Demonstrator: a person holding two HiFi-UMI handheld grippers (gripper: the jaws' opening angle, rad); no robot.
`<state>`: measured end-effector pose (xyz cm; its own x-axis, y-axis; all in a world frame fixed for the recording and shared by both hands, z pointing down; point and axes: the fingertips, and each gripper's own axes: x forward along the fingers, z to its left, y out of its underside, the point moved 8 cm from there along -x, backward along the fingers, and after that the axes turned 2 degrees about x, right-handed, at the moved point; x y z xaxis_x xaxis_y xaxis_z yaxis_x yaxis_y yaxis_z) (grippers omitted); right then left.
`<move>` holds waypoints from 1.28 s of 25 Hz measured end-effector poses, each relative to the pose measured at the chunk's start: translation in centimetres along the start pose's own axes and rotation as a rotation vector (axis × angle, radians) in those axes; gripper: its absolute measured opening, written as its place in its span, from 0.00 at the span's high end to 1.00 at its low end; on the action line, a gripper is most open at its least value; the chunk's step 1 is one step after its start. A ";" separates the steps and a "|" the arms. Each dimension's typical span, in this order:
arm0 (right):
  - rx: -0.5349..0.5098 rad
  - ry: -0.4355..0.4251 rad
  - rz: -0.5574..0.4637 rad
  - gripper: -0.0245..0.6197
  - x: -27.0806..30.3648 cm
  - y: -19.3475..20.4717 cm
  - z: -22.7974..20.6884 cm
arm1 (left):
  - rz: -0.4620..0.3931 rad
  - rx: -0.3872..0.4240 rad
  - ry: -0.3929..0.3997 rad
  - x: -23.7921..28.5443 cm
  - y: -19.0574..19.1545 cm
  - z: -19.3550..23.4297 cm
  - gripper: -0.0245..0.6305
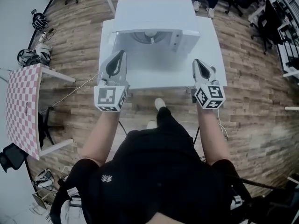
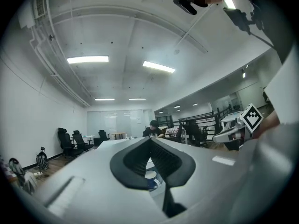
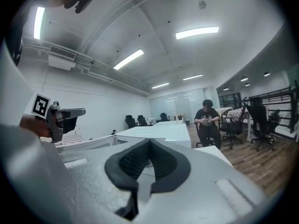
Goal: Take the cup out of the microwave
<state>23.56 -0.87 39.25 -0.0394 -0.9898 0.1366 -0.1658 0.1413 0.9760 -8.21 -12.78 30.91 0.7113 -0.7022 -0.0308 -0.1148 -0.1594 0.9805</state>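
both jaws clenched and empty short of the open microwave

the left gripper (image 2: 150,140) has its jaws clenched, the tips pressed together with nothing caught between them. through the hollow between its curved dark pads shows the cup (image 2: 150,178), white with a blue band. it stands ahead of the jaws and apart from them, seemingly inside the microwave (image 1: 154,15). the right gripper (image 3: 149,142) is clenched the same way, tips together and empty, and only white surfaces show through its hollow.

in the head view the left gripper (image 1: 121,55) and the right gripper (image 1: 198,62) are held side by side and well apart, one toward each side of the microwave. both point at it across the near part of the white desk (image 1: 140,80). neither touches the microwave. its front is open, and the round turntable (image 1: 148,36) shows in the chamber.

further out, a wooden floor (image 1: 252,101) surrounds the desk. a pink checkered table (image 1: 21,106) stands at the left of the head view. in the right gripper view a seated person (image 3: 208,121) sits beyond another white desk, with dark office chairs (image 3: 259,120) nearby.
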 end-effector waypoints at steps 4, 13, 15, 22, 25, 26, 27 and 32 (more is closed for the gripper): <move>-0.013 -0.047 0.014 0.96 4.0 0.3 -0.3 | 0.011 -0.003 -0.026 2.0 1.2 0.6 0.95; -0.015 -0.176 0.079 0.96 13.1 2.0 -0.5 | 0.053 -0.015 -0.072 7.0 3.8 1.3 0.95; -0.015 -0.190 0.086 0.96 14.8 2.6 -0.7 | 0.056 -0.005 -0.074 8.0 4.5 1.4 0.95; -0.014 -0.232 0.121 0.96 20.5 5.5 -0.1 | 0.085 0.008 -0.084 10.1 7.2 2.1 0.95; -0.026 -0.246 0.131 0.96 22.3 6.9 0.1 | 0.097 0.008 -0.063 10.9 8.1 1.6 0.95; -0.031 -0.249 0.136 0.96 22.9 7.3 0.1 | 0.106 0.005 -0.069 11.2 8.5 1.7 0.95; -0.034 -0.251 0.142 0.96 23.4 7.7 0.2 | 0.114 0.006 -0.076 11.5 8.9 1.8 0.95; -0.062 -0.254 0.163 0.95 25.8 9.6 0.8 | 0.136 0.028 -0.094 12.3 10.3 2.6 0.95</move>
<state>20.19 -25.08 51.99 -0.3068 -0.9176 0.2529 -0.0771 0.2888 0.9543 -2.44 -24.87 40.13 0.6201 -0.7802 0.0826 -0.2257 -0.0765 0.9712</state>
